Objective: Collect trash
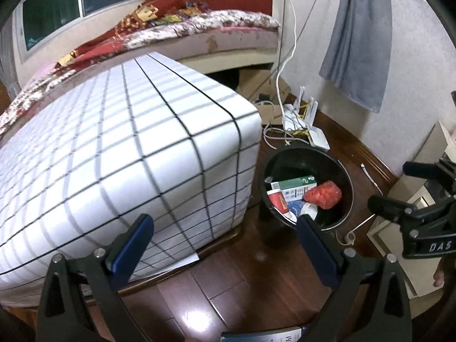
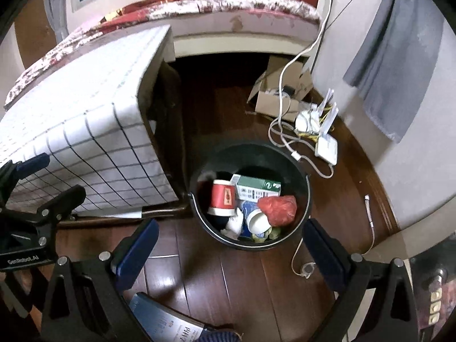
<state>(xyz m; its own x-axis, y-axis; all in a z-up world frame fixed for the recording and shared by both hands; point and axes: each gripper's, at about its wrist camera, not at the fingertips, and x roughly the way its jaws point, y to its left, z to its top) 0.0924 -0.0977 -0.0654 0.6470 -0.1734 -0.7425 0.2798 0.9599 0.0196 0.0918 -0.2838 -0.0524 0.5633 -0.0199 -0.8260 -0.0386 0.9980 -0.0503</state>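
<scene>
Trash lies mostly in the bin [image 2: 250,193] already, as far as these views show; both hand-held grippers hang above the floor with nothing between their pads. The right hand-held gripper [image 2: 229,252] stands wide open and empty, its blue pads [image 2: 136,253] spread to either side of the bin's near rim; the left hand-held gripper [image 1: 225,248] is likewise wide open and empty, with the bin just past its right pad and the checked cloth [image 1: 128,154] past its left.

Inside the bin, seen from the right wrist: a red cup [image 2: 223,198] on its side at the left wall, a green and white carton [image 2: 258,188] toward the far wall, a red bag [image 2: 278,205] at the right, a white cup [image 2: 258,221] at the near rim, and crumpled white and blue scraps under them; the fill sits well below the rim.

Outward on the floor [image 2: 233,282]: a thin white cord with a small round end [image 2: 306,268] lies just beside the bin's near right side; a short white strip [image 2: 369,208] lies further right, near the skirting; whether either counts as trash I cannot tell. A printed paper or booklet [image 2: 165,322] shows at the bottom edge of the right view; held or lying there, I cannot tell. A cardboard box [image 2: 282,91], cables and a white router [image 2: 327,146] sit by the far wall, probably not rubbish.

Judgement: collecting looks nearly done; what may be left is the loose bits beside the bin.
</scene>
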